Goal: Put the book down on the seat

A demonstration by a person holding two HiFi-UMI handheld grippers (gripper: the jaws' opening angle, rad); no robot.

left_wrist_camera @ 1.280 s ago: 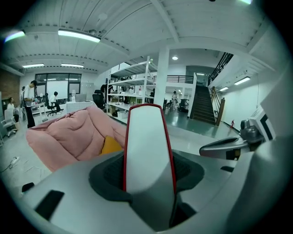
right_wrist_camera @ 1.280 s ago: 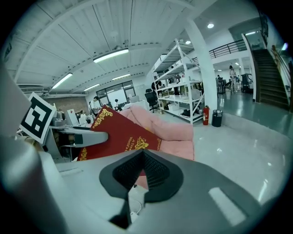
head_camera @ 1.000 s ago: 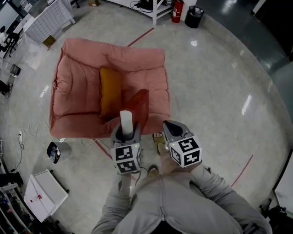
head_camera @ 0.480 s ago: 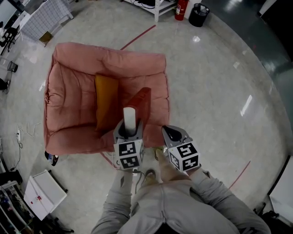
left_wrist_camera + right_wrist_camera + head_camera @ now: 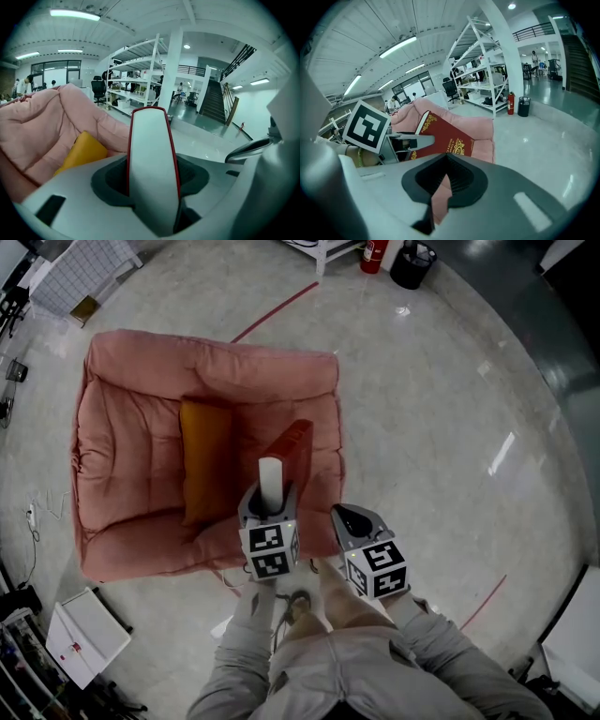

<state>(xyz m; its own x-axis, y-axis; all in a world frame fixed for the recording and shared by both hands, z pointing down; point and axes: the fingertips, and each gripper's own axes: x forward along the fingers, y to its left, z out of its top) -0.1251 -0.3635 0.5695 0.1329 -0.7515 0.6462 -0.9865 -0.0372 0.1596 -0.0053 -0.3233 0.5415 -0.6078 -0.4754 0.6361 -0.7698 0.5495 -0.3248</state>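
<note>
A: How do you judge the book (image 5: 286, 454) for handling?

B: It looks like a hardback, red covers with gold print, so I expect it to be stiff and rather heavy. The left tongs (image 5: 269, 501) are closed on its lower end, pinching both covers with the white page edge (image 5: 151, 159) facing the camera. The book stands upright above them, so it may want to tip. A grip nearer its middle would be steadier, I think.

A: And where is it now?

B: In the air over the right part of the pink armchair (image 5: 131, 418), near the right armrest. I cannot tell if it touches the padding.

A: The right tongs (image 5: 348, 515)?

B: Closed on nothing, beside the left ones, over the floor in front of the chair.

A: Anything in the way?

B: An orange cushion (image 5: 204, 460) lies along the middle of the seat. The free place is between it and the right armrest. The seat looks soft, so a drop should not hurt the book, but it could slide against the cushion. The white box (image 5: 89, 638) and the bin (image 5: 412, 261) are well apart.
</note>
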